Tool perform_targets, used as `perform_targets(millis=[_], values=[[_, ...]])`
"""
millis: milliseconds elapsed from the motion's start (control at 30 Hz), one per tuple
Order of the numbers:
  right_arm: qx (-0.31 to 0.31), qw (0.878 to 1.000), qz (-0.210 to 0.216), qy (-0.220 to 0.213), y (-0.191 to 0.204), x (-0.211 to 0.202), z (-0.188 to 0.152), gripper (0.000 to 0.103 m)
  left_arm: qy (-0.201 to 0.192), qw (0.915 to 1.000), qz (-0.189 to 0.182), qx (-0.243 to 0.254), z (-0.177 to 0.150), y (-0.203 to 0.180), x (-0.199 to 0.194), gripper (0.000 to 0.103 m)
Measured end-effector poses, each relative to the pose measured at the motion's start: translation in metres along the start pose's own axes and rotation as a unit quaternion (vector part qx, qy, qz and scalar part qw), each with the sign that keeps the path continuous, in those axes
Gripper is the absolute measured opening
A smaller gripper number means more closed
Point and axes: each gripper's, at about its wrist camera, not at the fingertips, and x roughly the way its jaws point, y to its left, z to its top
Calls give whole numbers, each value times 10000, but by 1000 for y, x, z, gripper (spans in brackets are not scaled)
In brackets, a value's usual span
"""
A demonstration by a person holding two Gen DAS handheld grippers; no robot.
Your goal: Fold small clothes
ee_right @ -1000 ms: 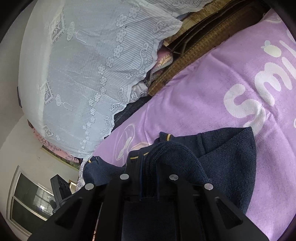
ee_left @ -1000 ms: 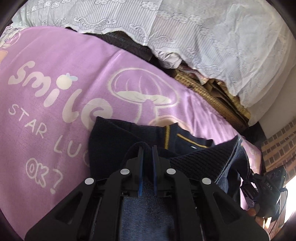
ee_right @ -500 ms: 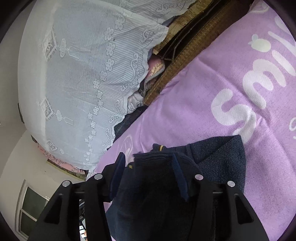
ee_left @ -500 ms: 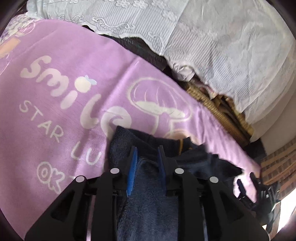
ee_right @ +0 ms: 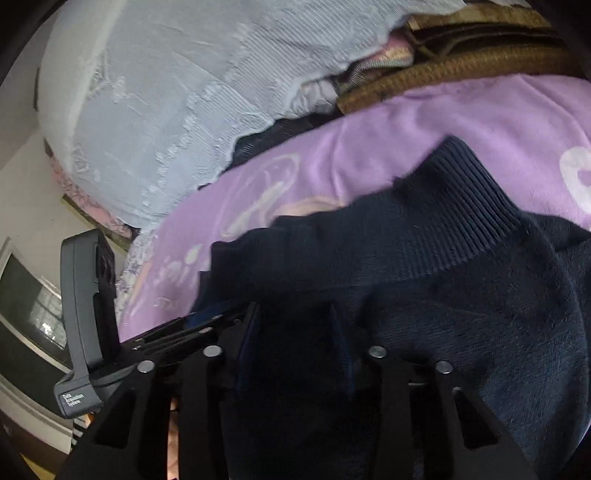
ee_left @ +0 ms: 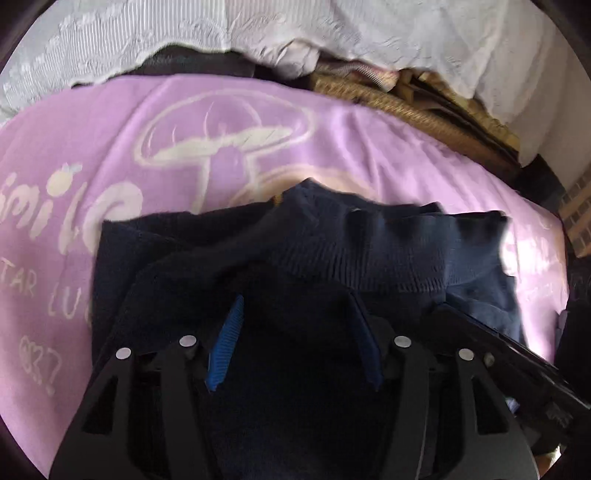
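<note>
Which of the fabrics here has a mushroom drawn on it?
The purple blanket under the navy sweater: it carries a pale mushroom outline and lettering. The white lace cloth behind has none.

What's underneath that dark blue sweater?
The navy sweater lies on a purple blanket printed with a mushroom and the word "smile". Whatever print sits directly beneath the sweater is covered.

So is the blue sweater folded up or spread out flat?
Folded. The navy sweater lies doubled in layers, its ribbed hem turned over on top.
</note>
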Motion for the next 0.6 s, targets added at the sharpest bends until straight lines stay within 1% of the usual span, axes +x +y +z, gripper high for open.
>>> perform_targets(millis=[33,67,100,133,167,200,233,267,300,367,400,433,467,500,533,600], values=[[219,9996,168,12,-13,-2,3,0,-20,10000,14,-56,2,3,-2,51],[489,9980,401,23,-23,-4,5,0,-37,9999,62,-122,4,6,-4,48],[593,9973,440,-13,-26,-7,6,0,-51,9998,91,-188,5,10,-5,41],[547,9979,324,-110,-26,-12,7,0,-40,9995,-29,-308,5,17,-6,38],[429,9988,45,-223,-24,-18,7,2,-35,9989,-172,-445,6,24,-9,36],[303,9989,-97,-332,-22,-23,8,2,-46,9973,-307,-660,7,35,-12,27],[264,9988,-139,-376,-22,-27,9,2,-88,9958,-350,-837,8,44,-15,25],[312,9985,-192,-399,-26,-31,10,2,-180,9940,-233,-1057,10,57,-19,31],[423,9977,-245,-470,-35,-35,12,2,-278,9909,-208,-1304,10,71,-23,32],[618,9946,-556,-627,-54,-42,17,2,-166,9787,-807,-1883,10,103,-19,29],[826,9928,-495,-706,-66,-47,18,1,-104,9699,-1003,-2216,7,117,-16,18],[1019,9913,-394,-741,-73,-51,18,2,-82,9668,-994,-2355,4,124,-15,5],[1125,9897,-371,-804,-77,-54,18,2,-76,9665,-952,-2382,3,124,-14,3],[1103,9893,-385,-869,-76,-58,17,6,-94,9688,-892,-2312,2,121,-16,3],[1043,9895,-357,-935,-72,-61,17,6,-143,9739,-737,-2143,3,114,-18,4],[849,9912,-74,-1009,-59,-66,17,6,-284,9833,-474,-1733,6,97,-26,7]])
